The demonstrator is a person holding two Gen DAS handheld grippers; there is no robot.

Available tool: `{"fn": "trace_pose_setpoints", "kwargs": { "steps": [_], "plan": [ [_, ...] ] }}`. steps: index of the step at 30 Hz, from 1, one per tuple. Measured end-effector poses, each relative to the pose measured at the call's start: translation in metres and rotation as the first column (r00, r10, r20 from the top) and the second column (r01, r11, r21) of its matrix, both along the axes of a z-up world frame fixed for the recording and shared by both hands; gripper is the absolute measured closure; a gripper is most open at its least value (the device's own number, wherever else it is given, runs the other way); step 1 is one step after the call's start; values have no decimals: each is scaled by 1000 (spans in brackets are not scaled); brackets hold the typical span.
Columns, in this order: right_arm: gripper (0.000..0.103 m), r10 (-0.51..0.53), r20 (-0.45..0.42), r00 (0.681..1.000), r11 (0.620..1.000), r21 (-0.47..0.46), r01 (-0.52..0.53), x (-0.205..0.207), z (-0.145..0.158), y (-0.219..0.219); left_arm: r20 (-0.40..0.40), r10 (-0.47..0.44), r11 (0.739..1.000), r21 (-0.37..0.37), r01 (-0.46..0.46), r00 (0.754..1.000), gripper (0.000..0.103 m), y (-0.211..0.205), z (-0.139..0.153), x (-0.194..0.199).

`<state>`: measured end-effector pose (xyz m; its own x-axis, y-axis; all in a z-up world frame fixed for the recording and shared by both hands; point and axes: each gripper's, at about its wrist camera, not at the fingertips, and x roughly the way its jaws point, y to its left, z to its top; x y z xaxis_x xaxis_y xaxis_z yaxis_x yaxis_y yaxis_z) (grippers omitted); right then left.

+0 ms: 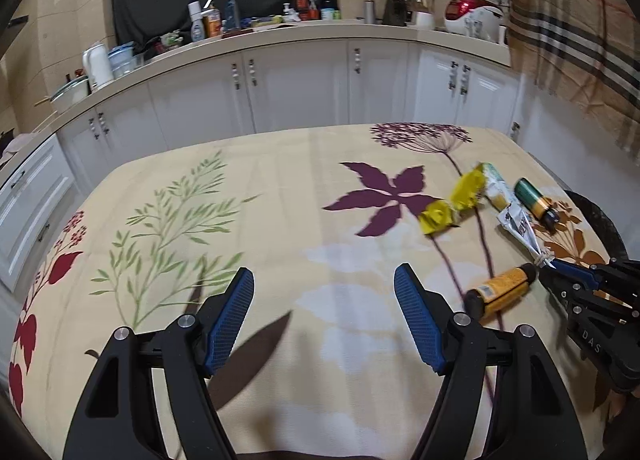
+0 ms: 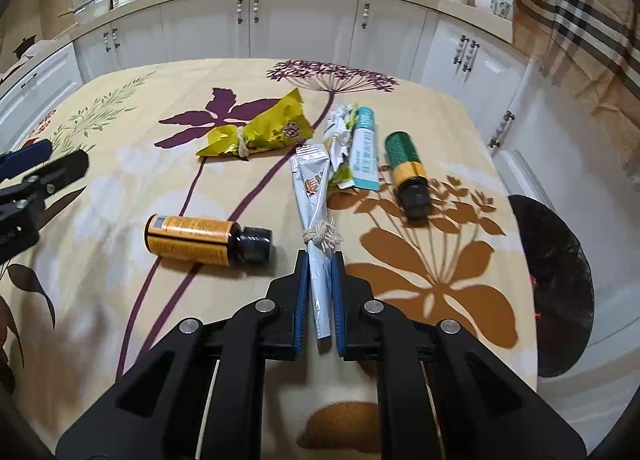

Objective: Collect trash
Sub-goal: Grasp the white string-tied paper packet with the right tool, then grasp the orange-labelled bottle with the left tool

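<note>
Big cream floral tablecloth (image 2: pixel 460 132) covers the table, black-lined bin (image 2: pixel 560 284) peeking past its right edge, partly cut off. Trash on it: two brown bottles, orange-label (image 2: pixel 192 240) and green-label (image 2: pixel 404 160), a tied yellow crinkly wrapper (image 2: pixel 264 128), a teal-white packet (image 2: pixel 366 152). Right gripper (image 2: pixel 320 272) is clenched on the string-tied silver wrapper (image 2: pixel 314 188), print unreadable. Left gripper (image 1: pixel 324 292) hangs wide, empty.

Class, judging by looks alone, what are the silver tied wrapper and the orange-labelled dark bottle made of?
Silver tied wrapper: likely foil-laminated plastic film, glossy; it creases sharply and reflects light. Orange-labelled dark bottle: probably dark plastic or glass with a matte paper label and ribbed black cap; which one is unclear.
</note>
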<state>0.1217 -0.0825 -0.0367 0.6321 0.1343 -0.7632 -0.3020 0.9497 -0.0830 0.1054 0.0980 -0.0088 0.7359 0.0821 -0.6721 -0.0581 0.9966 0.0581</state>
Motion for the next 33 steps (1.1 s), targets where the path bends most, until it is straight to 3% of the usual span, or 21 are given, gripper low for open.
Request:
{"fn": "trace_pose_setpoints", "kwargs": {
  "steps": [16,29,33],
  "plan": [
    [92,-130,56,990,990,59,127,-21,14,-65,-19,-177,984,25,177,984,32,-73,-5,14],
    [92,-189,54,981,979,92,183,-20,11,-99,-106,-280,957,47,286,954,32,-104,-24,27],
    [92,-192,51,980,978,98,187,-20,9,-101,-137,-292,954,21,298,946,46,-106,-29,29]
  ]
}}
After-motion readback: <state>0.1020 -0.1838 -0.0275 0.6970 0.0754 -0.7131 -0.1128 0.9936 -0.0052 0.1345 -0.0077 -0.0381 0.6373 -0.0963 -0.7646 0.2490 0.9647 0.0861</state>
